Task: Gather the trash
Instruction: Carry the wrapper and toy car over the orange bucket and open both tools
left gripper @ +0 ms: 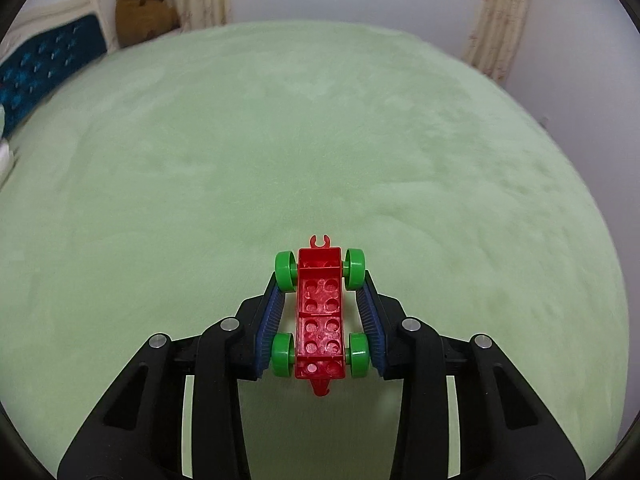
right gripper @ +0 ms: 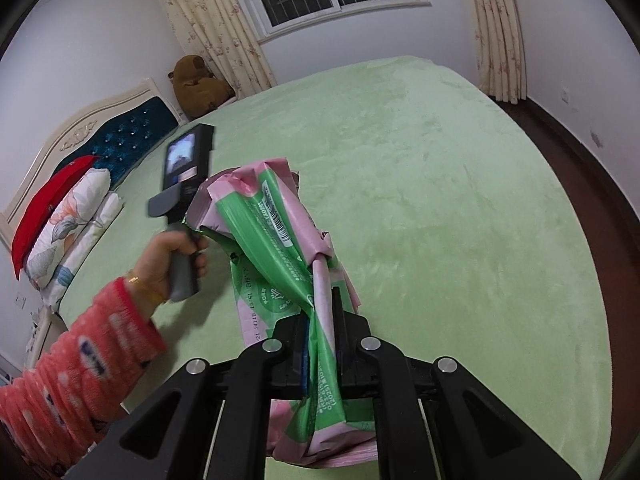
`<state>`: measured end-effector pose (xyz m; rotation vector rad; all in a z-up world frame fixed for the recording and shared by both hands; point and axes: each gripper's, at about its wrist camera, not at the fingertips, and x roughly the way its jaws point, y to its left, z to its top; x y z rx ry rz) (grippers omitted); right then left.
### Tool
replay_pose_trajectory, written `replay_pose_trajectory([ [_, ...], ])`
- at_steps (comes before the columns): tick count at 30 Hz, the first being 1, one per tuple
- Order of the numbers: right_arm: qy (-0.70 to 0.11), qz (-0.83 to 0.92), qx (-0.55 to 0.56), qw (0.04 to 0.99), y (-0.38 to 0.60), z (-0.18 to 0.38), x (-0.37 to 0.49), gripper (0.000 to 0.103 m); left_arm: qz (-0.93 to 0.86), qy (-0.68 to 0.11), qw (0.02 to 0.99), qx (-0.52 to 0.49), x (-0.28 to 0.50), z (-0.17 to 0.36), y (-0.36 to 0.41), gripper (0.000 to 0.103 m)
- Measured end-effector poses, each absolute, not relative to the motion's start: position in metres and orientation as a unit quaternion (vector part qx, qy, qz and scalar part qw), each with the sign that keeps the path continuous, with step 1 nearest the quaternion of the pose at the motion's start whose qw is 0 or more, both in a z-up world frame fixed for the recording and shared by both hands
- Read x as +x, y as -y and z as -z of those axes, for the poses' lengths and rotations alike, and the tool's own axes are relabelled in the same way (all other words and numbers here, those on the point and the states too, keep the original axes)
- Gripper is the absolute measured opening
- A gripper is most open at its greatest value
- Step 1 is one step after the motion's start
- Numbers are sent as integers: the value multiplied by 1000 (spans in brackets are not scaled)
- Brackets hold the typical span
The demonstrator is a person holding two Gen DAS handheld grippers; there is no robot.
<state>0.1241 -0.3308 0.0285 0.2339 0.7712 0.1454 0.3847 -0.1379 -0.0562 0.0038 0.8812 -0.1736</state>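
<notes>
Pink and green plastic wrapper [right gripper: 280, 232] is sitting crumpled between my right tongs [right gripper: 320, 300], which are pinching it tight near its twisted middle; the upper part is fanning out ahead of the tips and the rest is hanging below them, all of it lifted clear of the green blanket [right gripper: 440, 200]. Ahead and left of these tongs, the person's left hand [right gripper: 172, 264] is gripping the grey handle of the other device.

My left tongs [left gripper: 320, 280] are straddling a red toy car chassis [left gripper: 320, 312] with 4 green wheels [left gripper: 286, 266]. The blue pads [left gripper: 272, 320] are lying along the wheels on both sides, but I cannot tell whether they are actually pressing in or only bracketing the toy. The chassis is pointing straight forward along the fingers, its front hook just beyond the tips.

Far ahead and left, a brown plush bear [left gripper: 140, 8] is leaning by floral curtains [right gripper: 216, 24], beside a teal tufted headboard [right gripper: 120, 140] and stacked pillows [right gripper: 72, 212].
</notes>
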Motion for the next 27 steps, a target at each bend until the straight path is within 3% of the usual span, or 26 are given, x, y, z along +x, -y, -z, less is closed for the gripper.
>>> replay_pose_trajectory([
  [7,-373,-88,95,919,313,-35,78,8,129,-387,912,48,243,8,102,37],
  [14,-401,-123,64,905,285,-27,12,8,169,-399,897,81,102,12,68,37],
  [21,-460,-166,36,871,254,7,-50,8,210,-461,855,113,-12,56,54,37],
  [27,-529,-185,29,828,233,58,-83,8,241,-544,798,90,-57,114,56,37],
])
